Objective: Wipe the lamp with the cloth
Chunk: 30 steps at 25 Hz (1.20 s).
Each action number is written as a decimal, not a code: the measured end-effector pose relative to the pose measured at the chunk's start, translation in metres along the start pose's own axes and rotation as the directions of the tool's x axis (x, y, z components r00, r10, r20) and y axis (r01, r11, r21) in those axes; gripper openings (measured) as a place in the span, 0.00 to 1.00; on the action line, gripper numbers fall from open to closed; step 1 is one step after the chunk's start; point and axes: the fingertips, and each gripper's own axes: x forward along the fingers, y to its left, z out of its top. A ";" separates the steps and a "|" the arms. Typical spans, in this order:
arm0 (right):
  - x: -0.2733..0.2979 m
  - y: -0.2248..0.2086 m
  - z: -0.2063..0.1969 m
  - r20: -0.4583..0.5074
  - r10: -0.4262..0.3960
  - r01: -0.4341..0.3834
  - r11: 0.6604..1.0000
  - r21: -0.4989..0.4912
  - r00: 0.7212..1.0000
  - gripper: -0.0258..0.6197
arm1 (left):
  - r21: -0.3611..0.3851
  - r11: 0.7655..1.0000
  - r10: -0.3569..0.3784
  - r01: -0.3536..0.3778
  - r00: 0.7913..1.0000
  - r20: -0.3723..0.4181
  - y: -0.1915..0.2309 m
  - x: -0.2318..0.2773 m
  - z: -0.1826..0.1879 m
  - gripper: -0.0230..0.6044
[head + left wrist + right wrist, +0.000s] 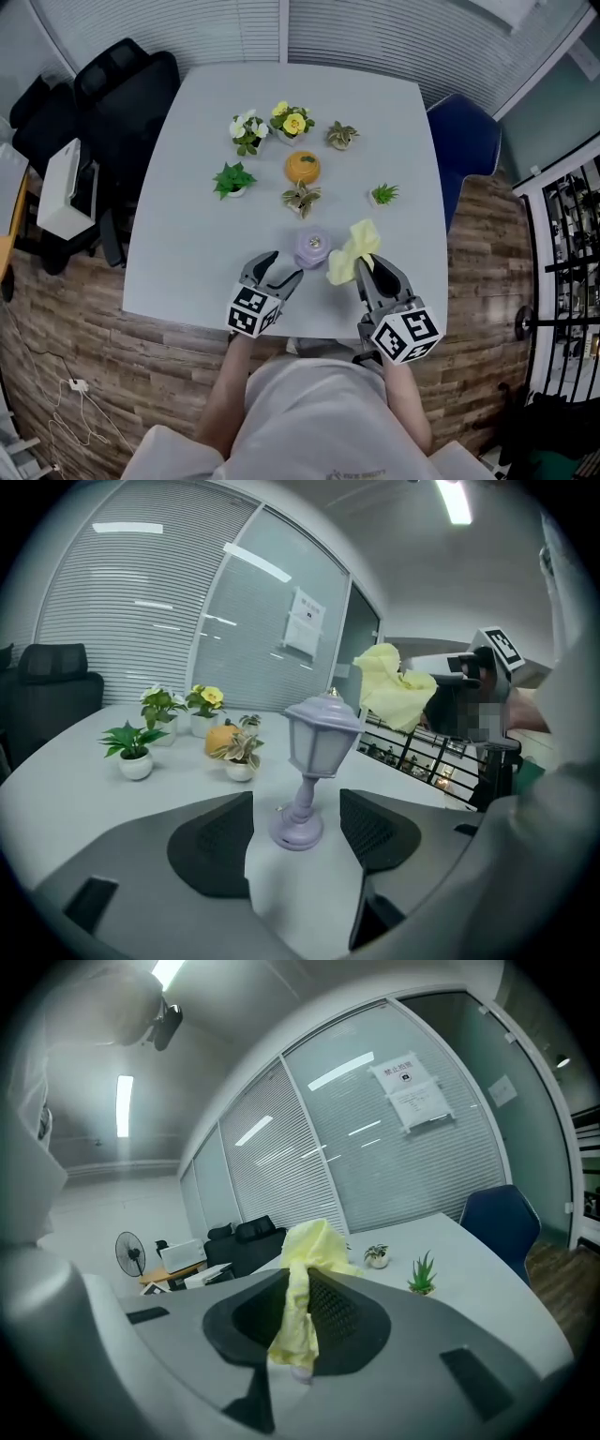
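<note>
A small lilac lantern-shaped lamp [312, 248] stands upright on the grey table [187, 253] near its front edge. In the left gripper view the lamp [312, 761] rises just ahead of the two pads, its base about level with their tips. My left gripper [279, 273] is open, just left of the lamp. My right gripper [369, 272] is shut on a yellow cloth [352, 253], which hangs just right of the lamp. In the right gripper view the cloth [302, 1288] is pinched between the pads and sticks up past them.
Behind the lamp stand several small potted plants [232, 179] and an orange pumpkin ornament [302, 167]. A black office chair [122, 84] is at the table's left, a blue chair [464, 141] at its right. A white box [67, 187] sits at far left.
</note>
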 end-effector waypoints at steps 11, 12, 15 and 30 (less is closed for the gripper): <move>0.019 -0.014 -0.011 -0.053 -0.016 0.016 1.000 -0.011 0.998 0.14 | 0.039 0.998 -0.038 0.043 0.992 -0.119 0.010 0.028 -0.032 0.48; 0.020 -0.014 -0.011 -0.057 -0.018 0.017 1.000 -0.014 0.998 0.14 | 0.043 0.998 -0.044 0.050 0.991 -0.129 0.010 0.031 -0.034 0.48; 0.022 -0.018 -0.010 -0.067 -0.025 0.023 0.999 -0.029 0.997 0.14 | 0.055 0.996 -0.060 0.069 0.986 -0.155 0.010 0.040 -0.040 0.48; 0.025 -0.046 -0.007 -0.094 -0.076 0.068 0.994 -0.087 0.993 0.14 | 0.124 0.981 -0.118 0.151 0.963 -0.241 0.000 0.066 -0.054 0.48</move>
